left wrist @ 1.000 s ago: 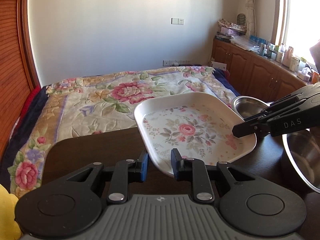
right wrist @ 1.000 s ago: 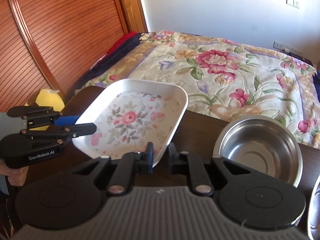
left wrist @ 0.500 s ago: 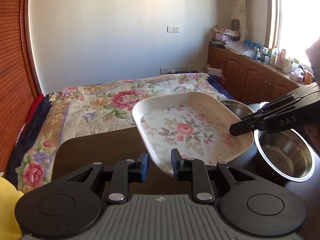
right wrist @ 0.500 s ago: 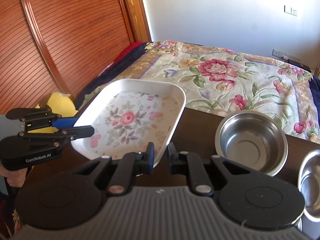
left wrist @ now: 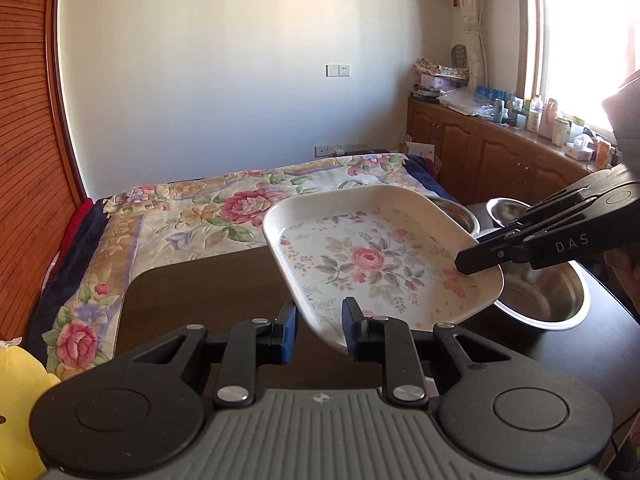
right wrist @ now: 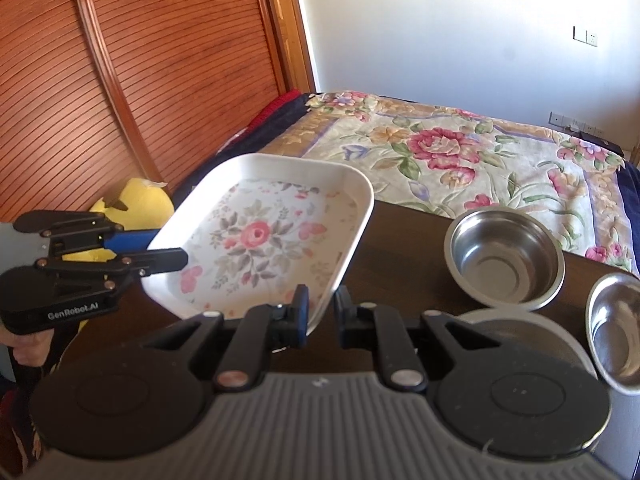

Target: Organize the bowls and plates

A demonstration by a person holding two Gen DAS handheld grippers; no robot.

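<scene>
A white square tray with a rose print [left wrist: 376,260] [right wrist: 260,240] hangs tilted above the dark table [left wrist: 208,292]. My left gripper [left wrist: 318,330] is shut on its near rim, and my right gripper [right wrist: 322,314] is shut on the opposite rim. Each gripper shows in the other's view, the right one at the tray's right edge [left wrist: 480,258], the left one at its left edge [right wrist: 168,258]. Three steel bowls stand on the table: a large one [left wrist: 548,296] under the tray's right corner, a middle one [right wrist: 504,256], and a small one [right wrist: 616,328].
A bed with a floral quilt [left wrist: 192,216] runs along the table's far edge. A yellow plush toy [right wrist: 132,200] lies at the left. Wooden cabinets with bottles on top [left wrist: 512,152] stand at the right, and a slatted wooden wall [right wrist: 120,60] stands at the left.
Both grippers have lifted the tray higher above the table and tilted it. The steel bowls now lie lower and farther off in both views.
</scene>
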